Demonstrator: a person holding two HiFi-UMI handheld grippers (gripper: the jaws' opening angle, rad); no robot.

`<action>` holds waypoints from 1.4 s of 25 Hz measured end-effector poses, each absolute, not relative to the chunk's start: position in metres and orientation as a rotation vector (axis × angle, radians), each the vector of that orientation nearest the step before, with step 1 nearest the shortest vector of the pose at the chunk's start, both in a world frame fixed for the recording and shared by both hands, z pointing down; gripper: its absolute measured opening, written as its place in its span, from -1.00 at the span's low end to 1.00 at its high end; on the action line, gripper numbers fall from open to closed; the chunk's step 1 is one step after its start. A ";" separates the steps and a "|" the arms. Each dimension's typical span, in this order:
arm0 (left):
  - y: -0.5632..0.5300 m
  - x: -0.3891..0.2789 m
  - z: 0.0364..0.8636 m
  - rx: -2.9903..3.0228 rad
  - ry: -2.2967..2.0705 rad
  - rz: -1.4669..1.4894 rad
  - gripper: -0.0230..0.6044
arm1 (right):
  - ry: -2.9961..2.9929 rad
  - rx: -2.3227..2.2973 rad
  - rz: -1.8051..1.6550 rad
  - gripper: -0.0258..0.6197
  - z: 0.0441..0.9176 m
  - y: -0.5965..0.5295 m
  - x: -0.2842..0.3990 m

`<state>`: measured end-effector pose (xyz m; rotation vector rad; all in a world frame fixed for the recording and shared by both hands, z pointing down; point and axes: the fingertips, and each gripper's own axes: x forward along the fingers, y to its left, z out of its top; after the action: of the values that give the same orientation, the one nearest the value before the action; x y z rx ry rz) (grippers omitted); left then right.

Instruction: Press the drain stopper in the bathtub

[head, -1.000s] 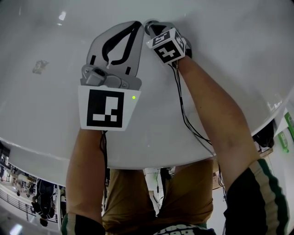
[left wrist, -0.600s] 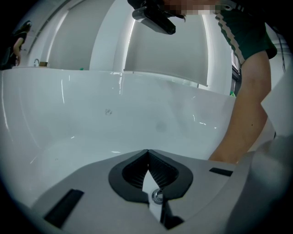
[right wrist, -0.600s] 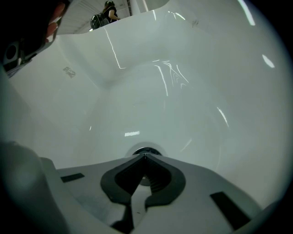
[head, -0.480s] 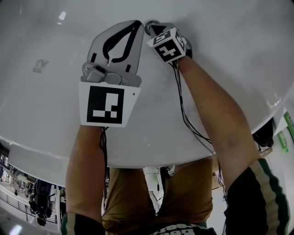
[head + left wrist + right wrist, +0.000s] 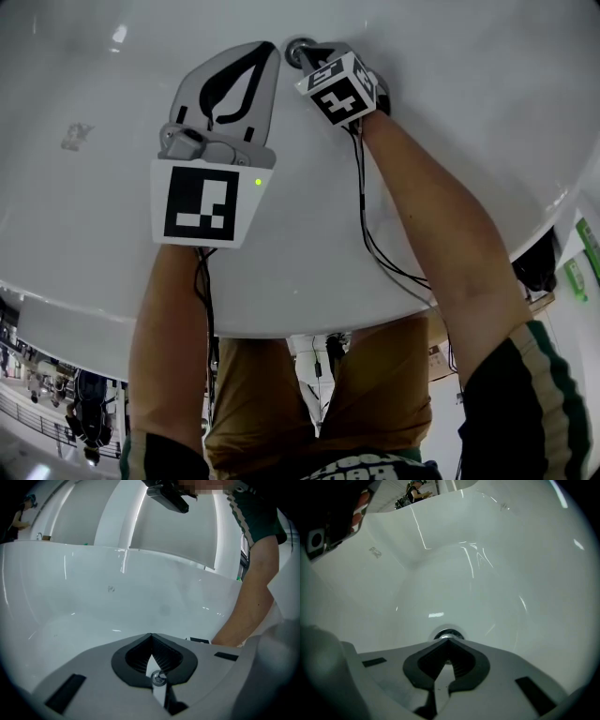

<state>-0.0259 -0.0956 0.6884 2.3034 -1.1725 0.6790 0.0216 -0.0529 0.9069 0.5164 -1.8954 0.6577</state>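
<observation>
White bathtub, seemingly chrome drain stopper, grey jaws (black-and-white marker cubes)

The drain stopper is a small round chrome disc with a dark ring, set in the floor of the white, glossy bathtub. In the head view it lies near 12 o'clock. In the right gripper view it sits just below centre, toward 6 o'clock, only its far rim showing. It seems nearly flush with the floor, though that is hard to judge.
</observation>
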 end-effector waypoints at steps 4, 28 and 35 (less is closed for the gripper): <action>-0.093 -0.025 0.680 2.307 -1.163 0.675 -0.91 | -1.925 0.504 0.642 -0.88 0.887 -0.054 0.022; -0.086 -0.023 0.521 2.388 -1.241 0.654 -0.92 | -2.146 0.687 0.603 -0.88 0.648 -0.078 0.011; -0.085 -0.007 0.446 2.456 -1.221 0.629 -0.92 | -2.216 0.766 0.585 -0.88 0.545 -0.061 0.021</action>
<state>-0.0074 -0.0848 0.4461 2.4562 -1.2208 0.6287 0.0210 -0.0614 0.5455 0.7657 -2.2155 0.5848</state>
